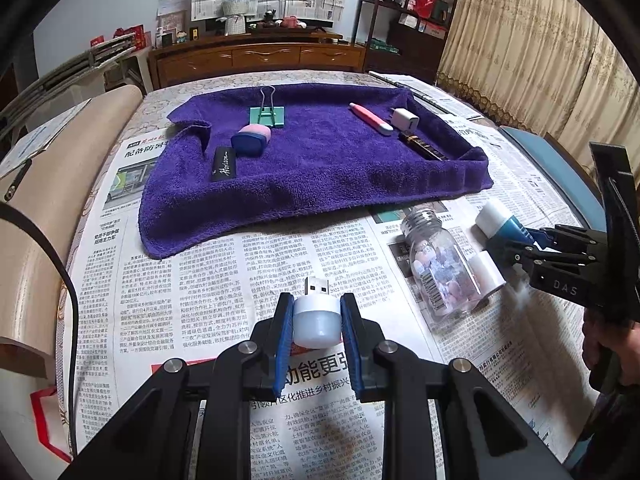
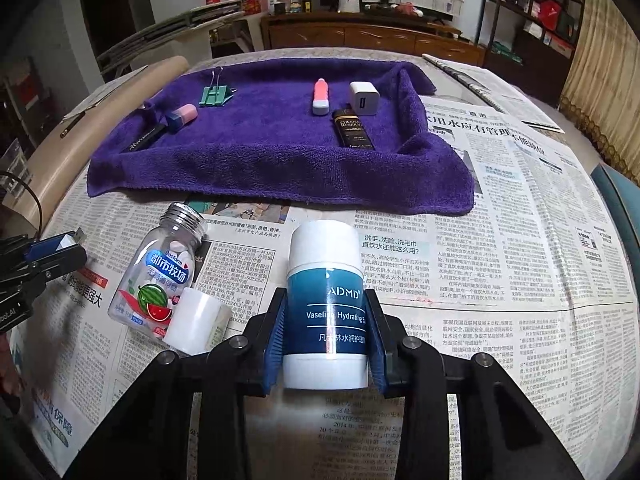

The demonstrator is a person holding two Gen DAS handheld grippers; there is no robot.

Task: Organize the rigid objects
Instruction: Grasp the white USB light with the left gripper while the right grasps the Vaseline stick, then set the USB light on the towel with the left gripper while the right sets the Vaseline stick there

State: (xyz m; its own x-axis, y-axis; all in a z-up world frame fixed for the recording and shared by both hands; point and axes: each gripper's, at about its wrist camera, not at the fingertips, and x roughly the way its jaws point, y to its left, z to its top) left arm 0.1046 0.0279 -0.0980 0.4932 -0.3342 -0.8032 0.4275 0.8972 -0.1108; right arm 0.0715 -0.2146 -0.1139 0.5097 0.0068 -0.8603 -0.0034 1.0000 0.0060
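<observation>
the left gripper (image 1: 316, 320) pinches a small white usb light (image 1: 316, 322) at lower centre, above the newspaper (image 1: 200, 280). the right gripper (image 2: 326, 320) clamps a blue-and-white tube (image 2: 326, 300) at centre frame; beside it lies a clear candy bottle (image 2: 160, 276), with a purple towel (image 2: 260, 152) across the upper frame.
</observation>
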